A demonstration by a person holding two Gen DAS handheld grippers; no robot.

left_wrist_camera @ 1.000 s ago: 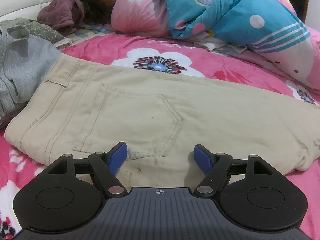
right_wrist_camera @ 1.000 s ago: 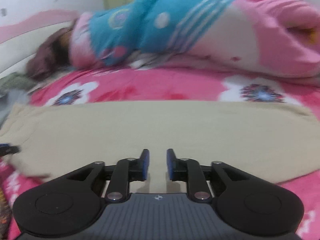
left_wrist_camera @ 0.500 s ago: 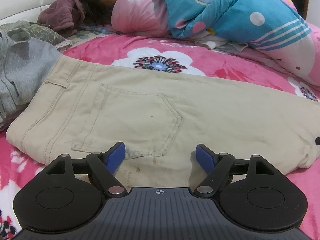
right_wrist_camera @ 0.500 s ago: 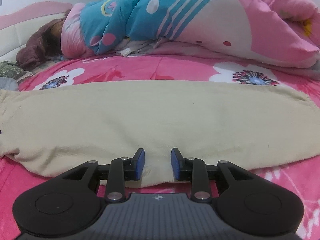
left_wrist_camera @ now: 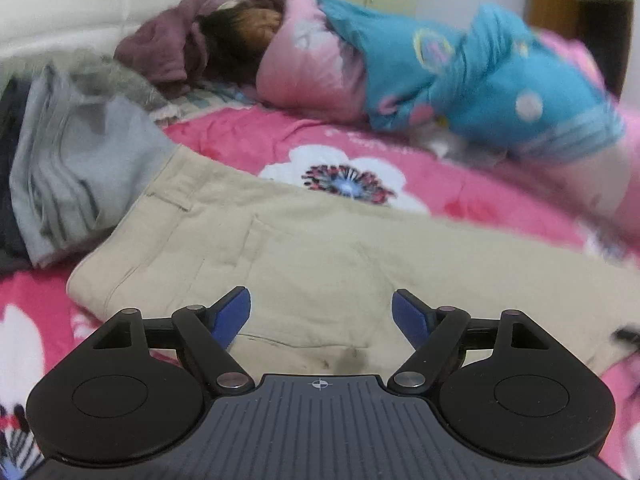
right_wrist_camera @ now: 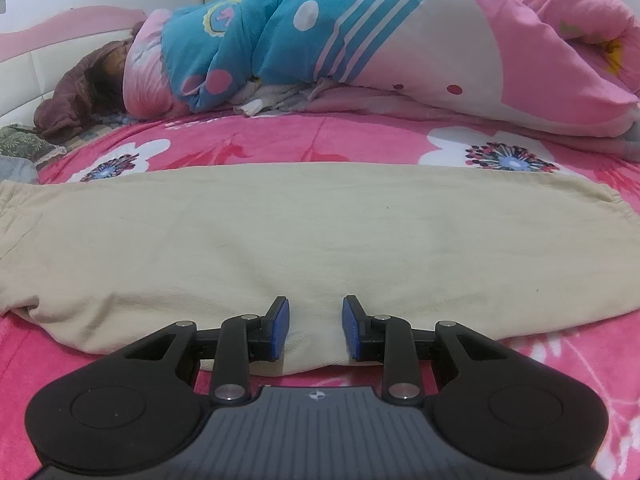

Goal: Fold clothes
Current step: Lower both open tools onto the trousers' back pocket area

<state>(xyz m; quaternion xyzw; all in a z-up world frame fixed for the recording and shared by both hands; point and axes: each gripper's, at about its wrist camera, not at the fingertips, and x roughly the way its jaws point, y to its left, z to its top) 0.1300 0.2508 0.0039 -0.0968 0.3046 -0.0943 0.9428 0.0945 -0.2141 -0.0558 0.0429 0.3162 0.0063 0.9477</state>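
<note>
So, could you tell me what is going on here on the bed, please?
Someone holding a gripper in each hand is folding clothes. Beige trousers lie flat on the pink floral bedspread. The right gripper sits at their near edge, jaws partly open, gripping nothing. The left gripper hovers wide open above the back pocket end. Grey clothes are piled beside them.

We see soft, even indoor light in both views, with no hard shadows and no glare. The left wrist view is smeared by motion: the blue and pink quilt [left_wrist_camera: 460,92] and the grey garment [left_wrist_camera: 76,168] have lost their edges, while the left gripper [left_wrist_camera: 321,316] stays sharp. The right wrist view is crisp, and the weave of the beige trousers [right_wrist_camera: 312,232] is readable. Both fisheye pictures bend straight lines near the rim, and the corners go dark.
</note>
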